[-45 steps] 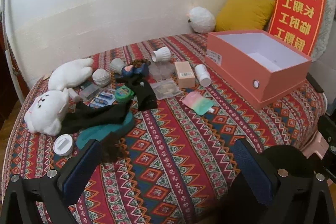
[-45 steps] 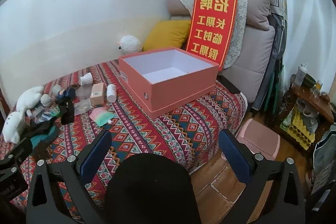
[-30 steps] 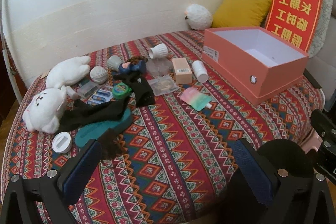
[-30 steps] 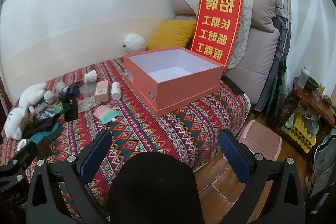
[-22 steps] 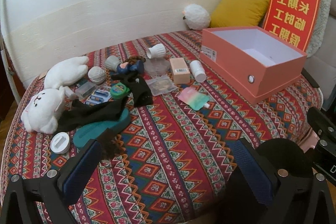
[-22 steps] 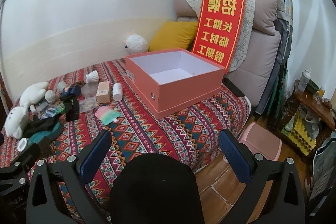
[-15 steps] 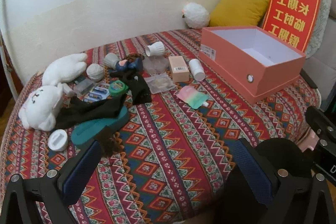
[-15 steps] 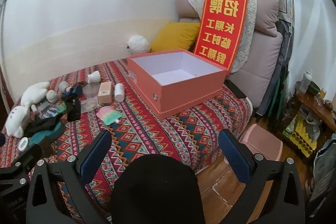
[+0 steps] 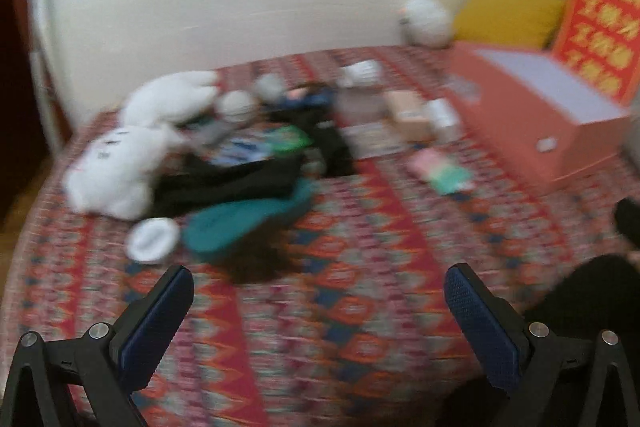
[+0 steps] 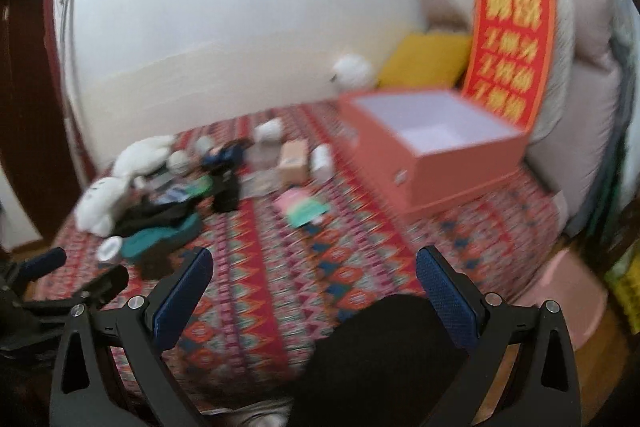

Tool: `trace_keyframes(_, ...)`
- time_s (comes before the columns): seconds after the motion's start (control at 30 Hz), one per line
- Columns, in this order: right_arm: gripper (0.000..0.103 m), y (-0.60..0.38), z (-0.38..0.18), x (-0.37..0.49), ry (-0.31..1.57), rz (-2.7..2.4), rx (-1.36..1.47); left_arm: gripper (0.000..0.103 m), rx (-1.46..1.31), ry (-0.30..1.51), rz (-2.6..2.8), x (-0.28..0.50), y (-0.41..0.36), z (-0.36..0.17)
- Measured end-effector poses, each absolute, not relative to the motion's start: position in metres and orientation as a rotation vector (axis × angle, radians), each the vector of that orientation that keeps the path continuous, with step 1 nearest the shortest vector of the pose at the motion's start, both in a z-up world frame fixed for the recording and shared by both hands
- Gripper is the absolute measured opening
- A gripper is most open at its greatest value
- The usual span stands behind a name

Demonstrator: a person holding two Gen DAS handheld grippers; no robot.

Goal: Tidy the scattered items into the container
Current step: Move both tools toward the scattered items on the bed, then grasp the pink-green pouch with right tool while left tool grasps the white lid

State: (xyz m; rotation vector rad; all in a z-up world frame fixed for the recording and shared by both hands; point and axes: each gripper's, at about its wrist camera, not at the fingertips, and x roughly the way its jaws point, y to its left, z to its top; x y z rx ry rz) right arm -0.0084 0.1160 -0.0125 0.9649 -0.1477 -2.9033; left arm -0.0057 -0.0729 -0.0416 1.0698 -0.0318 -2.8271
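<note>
Hovering with both claws, left claw and right claw, spread empty, we judge nothing packed yet. Next, we reach the teal slipper, left of the open salmon cardboard box.

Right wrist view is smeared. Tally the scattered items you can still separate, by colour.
White plush lumps: 2, maybe one toy
Other white: 4 (ball, cup, bottle, disc)
Tan box: 1
Pink-green pouch: 1
Teal flat piece: 1
Dark pile: too blurred to count
Total: 9 countable
</note>
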Motion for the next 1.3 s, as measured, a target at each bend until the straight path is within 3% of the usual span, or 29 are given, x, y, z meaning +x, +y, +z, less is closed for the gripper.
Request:
trace_keyframes(0.07,0.103,0.103,-0.024,-0.025,-0.146,-2.848,1.006,0.103,1.071,-0.054,-2.768,-0.011,-0.093,-0.051)
trace_keyframes(0.3,0.103,0.047,-0.066,-0.076,-0.06,-2.653,1.088,0.103,1.11,0.136,-2.608,-0.037,-0.184,-0.078)
trace_keyframes(0.53,0.101,0.043,-0.105,-0.146,0.046,-2.68,1.257,0.103,1.154,0.215,-2.561,-0.064,-0.229,-0.105)
trace_keyframes(0.67,0.101,0.043,-0.12,-0.187,0.168,-2.696,1.33,0.103,1.19,0.372,-2.515,-0.081,-0.258,-0.131)
trace_keyframes(0.87,0.101,0.033,-0.156,-0.24,0.388,-2.655,1.443,0.103,1.256,0.374,-2.462,-0.107,-0.265,-0.163)
trace_keyframes(1.07,0.1,0.033,-0.183,-0.279,0.407,-2.584,1.519,0.103,1.195,0.277,-2.477,-0.137,-0.266,-0.162)
trace_keyframes(1.17,0.101,0.034,-0.185,-0.295,0.4,-2.561,1.505,0.101,1.202,0.371,-2.497,-0.138,-0.274,-0.167)
trace_keyframes(1.3,0.099,0.045,-0.186,-0.309,0.254,-2.517,1.55,0.095,1.224,0.5,-2.524,-0.13,-0.283,-0.172)
